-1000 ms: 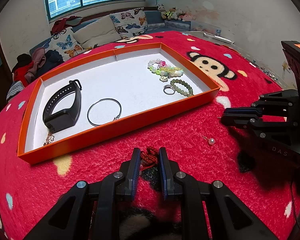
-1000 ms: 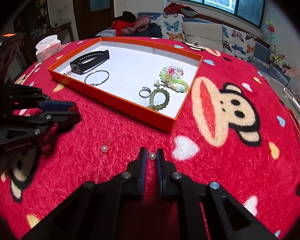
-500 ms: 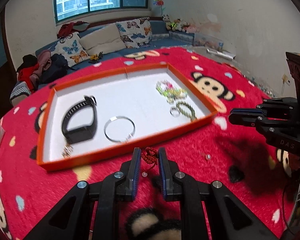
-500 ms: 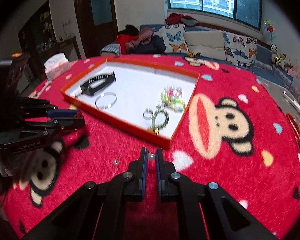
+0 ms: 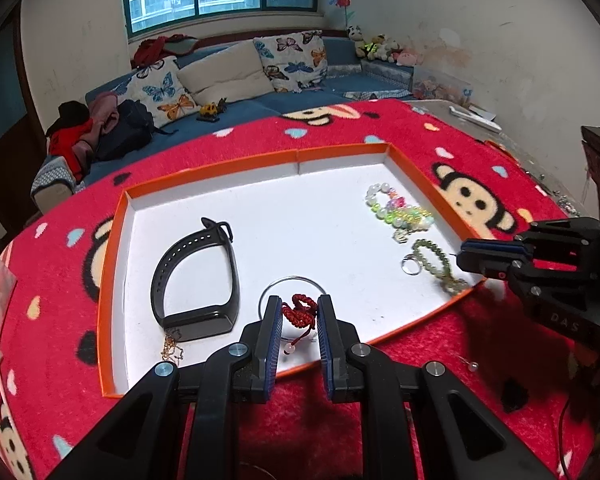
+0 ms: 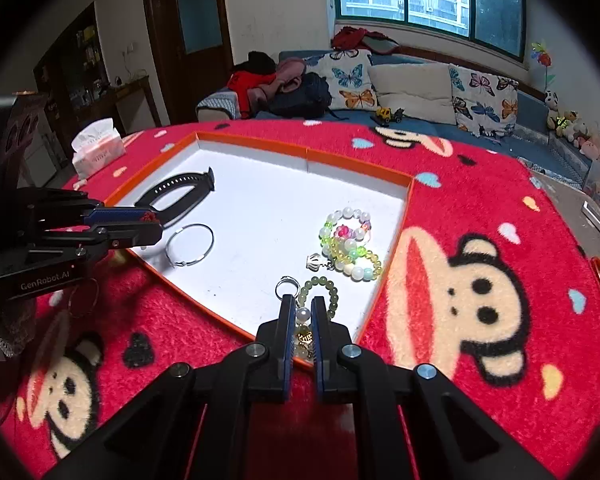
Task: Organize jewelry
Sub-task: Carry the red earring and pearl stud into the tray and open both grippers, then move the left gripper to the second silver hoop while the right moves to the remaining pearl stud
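Item: left hand-held gripper (image 5: 297, 312) clamped on red cord (image 5: 298, 314), over tray (image 5: 112, 248) near edge above bangle (image 5: 292, 280); right hand-held gripper (image 6: 301, 312) nipping pearl earring (image 6: 302, 313), over near right corner beside green bracelet (image 6: 320, 294), apparently clear of floor.

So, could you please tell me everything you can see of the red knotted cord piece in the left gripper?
The red knotted cord piece looks like woven string bunched into a knot, with a thin tail ending in a small pale bead. The left gripper is shut on it, pads pressing both sides, holding it above the orange tray near the silver bangle.
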